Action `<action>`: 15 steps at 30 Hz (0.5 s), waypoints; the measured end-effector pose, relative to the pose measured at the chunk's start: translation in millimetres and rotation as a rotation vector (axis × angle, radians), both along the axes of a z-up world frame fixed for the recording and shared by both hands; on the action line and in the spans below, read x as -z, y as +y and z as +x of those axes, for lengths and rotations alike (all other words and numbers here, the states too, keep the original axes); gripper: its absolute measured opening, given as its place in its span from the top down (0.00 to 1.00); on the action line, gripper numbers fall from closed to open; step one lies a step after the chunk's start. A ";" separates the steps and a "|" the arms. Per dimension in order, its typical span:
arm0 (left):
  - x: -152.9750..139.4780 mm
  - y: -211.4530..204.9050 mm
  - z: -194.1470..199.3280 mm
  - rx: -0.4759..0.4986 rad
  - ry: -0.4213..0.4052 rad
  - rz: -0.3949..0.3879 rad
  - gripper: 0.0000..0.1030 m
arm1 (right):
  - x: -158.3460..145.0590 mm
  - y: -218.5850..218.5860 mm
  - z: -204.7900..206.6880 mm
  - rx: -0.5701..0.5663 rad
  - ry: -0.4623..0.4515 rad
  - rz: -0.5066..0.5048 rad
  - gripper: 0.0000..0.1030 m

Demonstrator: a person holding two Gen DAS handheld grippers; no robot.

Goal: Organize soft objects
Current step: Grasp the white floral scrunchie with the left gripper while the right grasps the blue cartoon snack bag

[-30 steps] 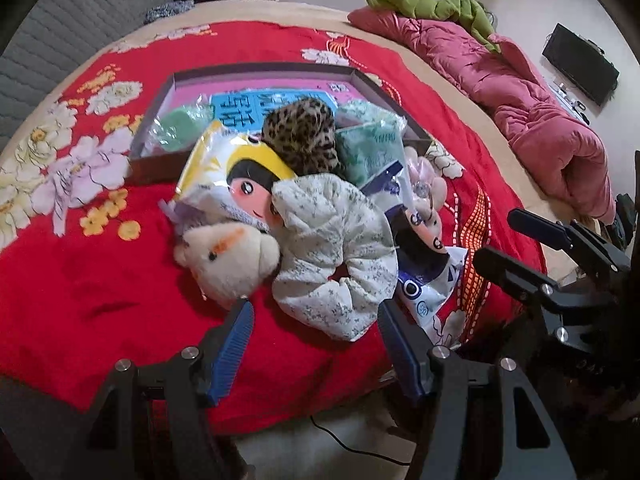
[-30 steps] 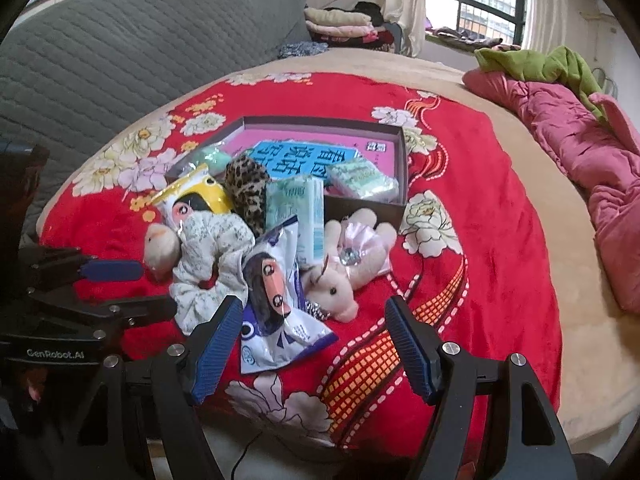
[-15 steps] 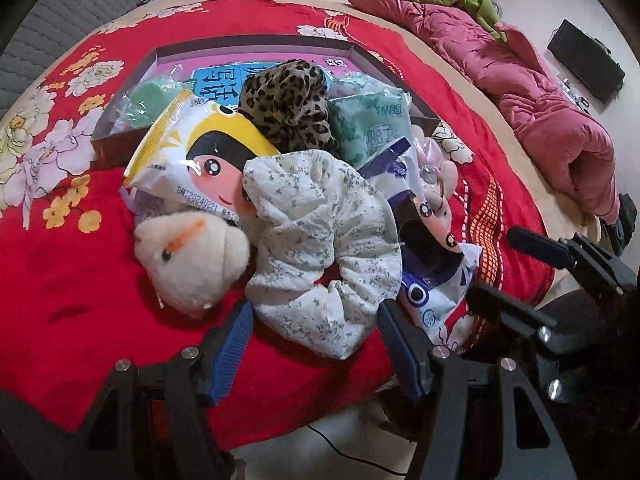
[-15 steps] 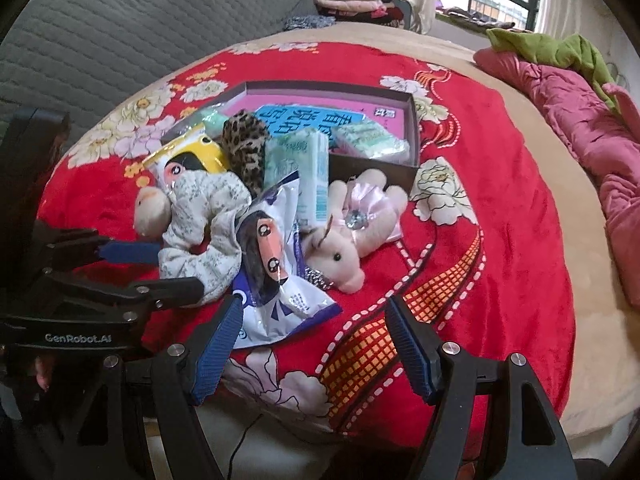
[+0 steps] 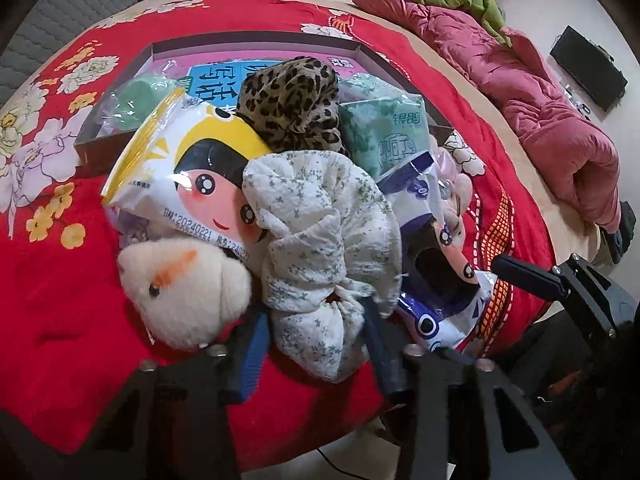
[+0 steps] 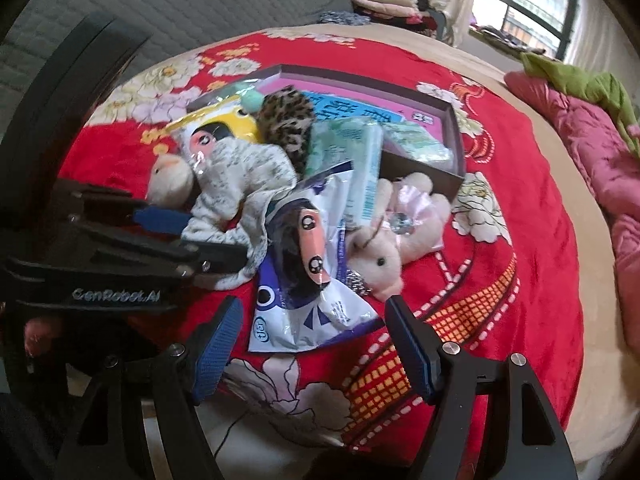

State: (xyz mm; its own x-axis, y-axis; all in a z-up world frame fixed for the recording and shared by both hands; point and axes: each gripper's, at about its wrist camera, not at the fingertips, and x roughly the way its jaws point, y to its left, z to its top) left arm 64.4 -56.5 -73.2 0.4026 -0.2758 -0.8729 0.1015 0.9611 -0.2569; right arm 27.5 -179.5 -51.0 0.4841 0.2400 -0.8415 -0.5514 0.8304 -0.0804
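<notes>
On the bed (image 5: 48, 304), most soft things lie unboxed; left hand-held gripper (image 5: 314, 338) closing around the floral scrunchie (image 5: 324, 240) (right hand-held gripper (image 6: 316, 344) wide, empty).

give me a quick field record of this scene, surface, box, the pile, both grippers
surface: red floral blanket
box: shallow open box, behind the pile, packets inside
pile: white floral scrunchie, leopard scrunchie, cream plush, pink plush, yellow packet, purple packet, green tissue pack
left gripper: jaws closing around the white floral scrunchie
right gripper: open, over the purple packet's near edge, holding nothing
</notes>
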 end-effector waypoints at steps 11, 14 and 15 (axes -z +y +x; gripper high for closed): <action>-7.1 11.2 -1.0 -0.002 -0.019 -0.112 0.90 | 5.2 13.5 3.7 -0.018 -0.051 -0.037 0.28; -16.9 13.8 -3.2 -0.004 -0.050 -0.122 0.90 | 9.3 20.2 4.7 -0.021 -0.068 -0.066 0.28; -20.1 15.7 -4.2 -0.006 -0.059 -0.128 0.90 | 10.9 22.6 5.0 -0.021 -0.077 -0.078 0.28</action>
State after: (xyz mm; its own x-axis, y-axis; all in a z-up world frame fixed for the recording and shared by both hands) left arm 60.2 -40.8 -53.2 0.4542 -0.3810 -0.8053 0.1140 0.9214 -0.3716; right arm 32.5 -156.9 -62.0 0.5439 0.1858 -0.8183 -0.5579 0.8085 -0.1872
